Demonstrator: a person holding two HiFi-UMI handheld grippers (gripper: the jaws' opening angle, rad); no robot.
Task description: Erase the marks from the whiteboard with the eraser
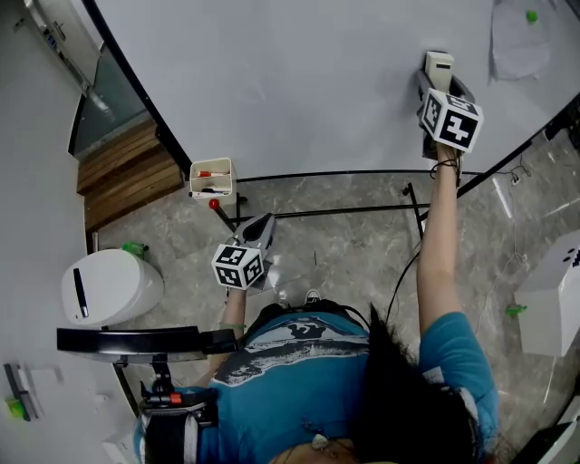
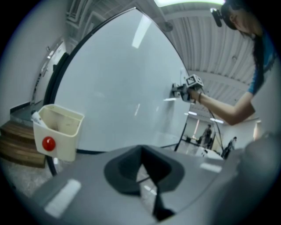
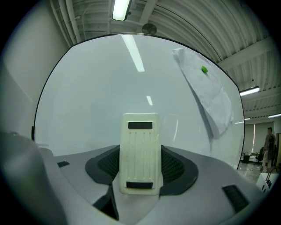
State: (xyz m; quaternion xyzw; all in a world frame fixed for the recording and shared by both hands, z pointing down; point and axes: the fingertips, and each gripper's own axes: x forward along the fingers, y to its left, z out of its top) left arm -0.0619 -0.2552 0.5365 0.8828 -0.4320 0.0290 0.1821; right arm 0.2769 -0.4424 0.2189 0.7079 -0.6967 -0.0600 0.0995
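The largest part of the head view is filled by the whiteboard (image 1: 299,82), whose black frame (image 1: 136,91) runs down the left side and along the lower edge. A wide white field is left open on the board to the left of the eraser, while to the right the room is limited by a sheet of paper (image 1: 521,41) that is fixed near the board's right edge. Under the board a grey marble floor (image 1: 344,254) is seen, with wooden steps (image 1: 127,172) and a white bin (image 1: 109,285) at the left. The right arm (image 1: 435,254) is stretched out straight towards the board, and the right gripper (image 1: 441,91) is held at its surface in the upper right part. The left arm is bent and kept near the body, so that the left gripper (image 1: 258,227) is low and well apart from the board, pointed towards its lower edge. Its jaws are brought together and nothing is held between them. A cream marker holder (image 1: 211,178) is hung on the lower frame, just beyond the left gripper. The cream eraser (image 3: 139,149) is clamped upright between the right gripper's jaws and appears laid against the board. The paper is held by a small green magnet (image 1: 531,15).
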